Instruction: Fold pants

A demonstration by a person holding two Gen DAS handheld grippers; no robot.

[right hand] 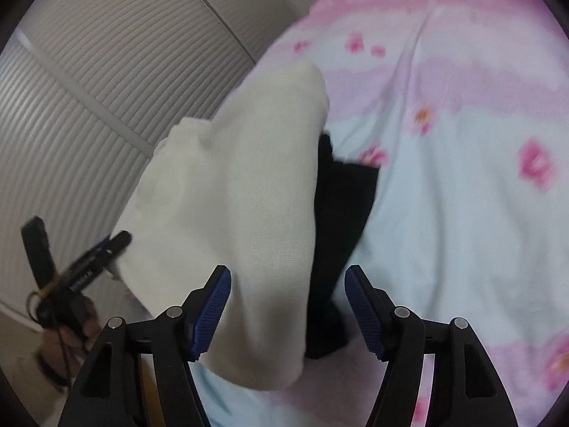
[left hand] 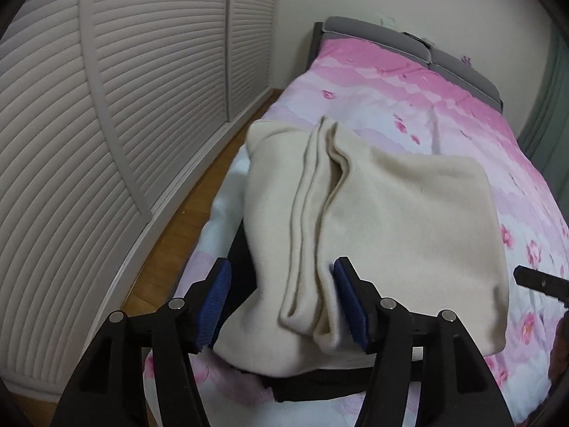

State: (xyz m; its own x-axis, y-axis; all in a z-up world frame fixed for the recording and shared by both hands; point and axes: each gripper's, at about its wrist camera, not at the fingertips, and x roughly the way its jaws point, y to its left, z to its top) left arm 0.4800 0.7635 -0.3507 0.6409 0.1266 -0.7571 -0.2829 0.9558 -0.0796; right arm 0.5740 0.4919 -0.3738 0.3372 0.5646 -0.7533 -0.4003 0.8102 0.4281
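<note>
Lying folded on the bedspread (left hand: pixel 409 106), atop a dark garment (right hand: pixel 341 213), the cream pants (left hand: pixel 391 213) are straddled by released left gripper (left hand: pixel 281 306) and right gripper (right hand: pixel 288 313); edges should be squared before pressing.

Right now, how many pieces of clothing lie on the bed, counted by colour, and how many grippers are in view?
Cream clothing: 1, the folded cream pants
Black clothing: 1, a black garment lying under the cream one
Grippers: 2, the left gripper and the right gripper, both with fingers apart
Total: 4 things, all over the pink flowered bed cover
</note>
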